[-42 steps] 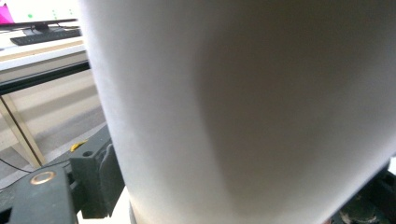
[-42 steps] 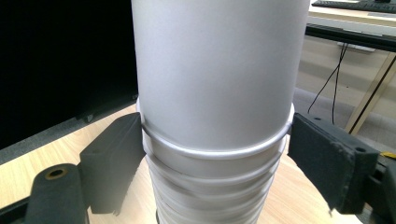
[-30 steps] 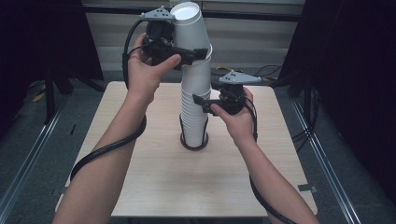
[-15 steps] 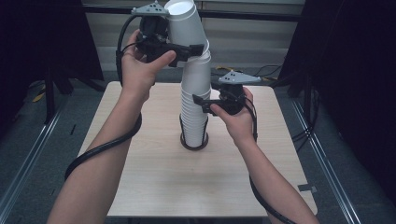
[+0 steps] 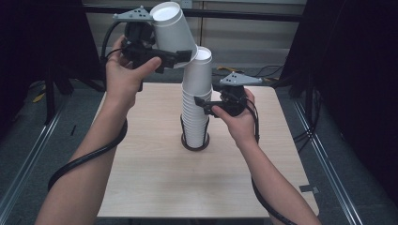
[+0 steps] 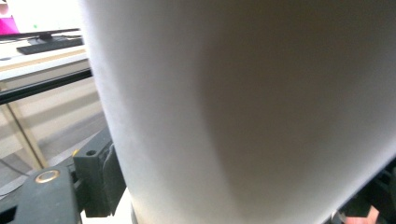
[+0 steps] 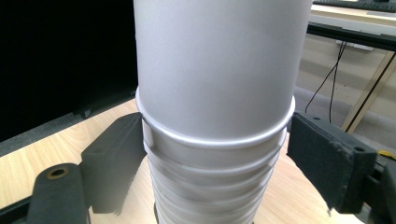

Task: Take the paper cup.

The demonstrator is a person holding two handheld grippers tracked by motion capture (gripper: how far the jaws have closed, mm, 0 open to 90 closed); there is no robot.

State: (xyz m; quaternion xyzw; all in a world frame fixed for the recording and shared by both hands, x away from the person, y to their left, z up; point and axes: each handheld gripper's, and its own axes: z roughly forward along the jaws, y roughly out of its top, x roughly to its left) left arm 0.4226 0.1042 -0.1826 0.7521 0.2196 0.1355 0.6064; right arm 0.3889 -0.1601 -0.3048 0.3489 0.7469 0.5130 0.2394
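A tall stack of white paper cups stands rim-down on a dark ring at the middle of the wooden table. My left gripper is shut on a single white cup, held tilted in the air just left of the stack's top. That cup sits close between the left gripper jaws. My right gripper is shut on the stack partway up. Its pads press both sides of the cup rims in the right gripper view.
Black cables trail from both grippers along the forearms. Dark frames and rails flank the table, and a desk edge lies beyond it. Bare tabletop lies in front of the stack.
The left gripper has carried the top cup to the left, off the stack's top, and the cup now tilts more. The right gripper and stack have stayed put.
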